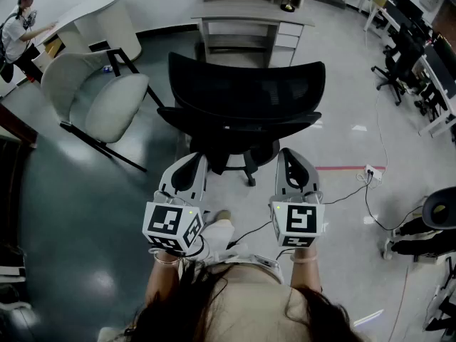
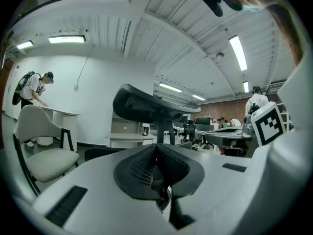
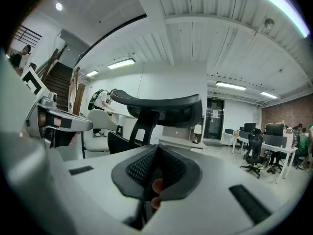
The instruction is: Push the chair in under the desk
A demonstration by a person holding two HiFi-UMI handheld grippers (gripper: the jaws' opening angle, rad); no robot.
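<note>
Held the left hand-held gripper and the right hand-held gripper side by side, close in, nearly level, jaws of both clenched together with nothing between them. Found the black chair just ahead, its backrest turned toward the 2 grippers, seemingly not touched by either. Noted a white chair off to the left. Saw the desk well beyond the black chair, across open floor. Judged the approach to be the step in hand, with the push not yet begun. Judged the next move to call for setting both closed tips against the backrest and pressing evenly, to roll the black chair straight toward the desk's opening.
</note>
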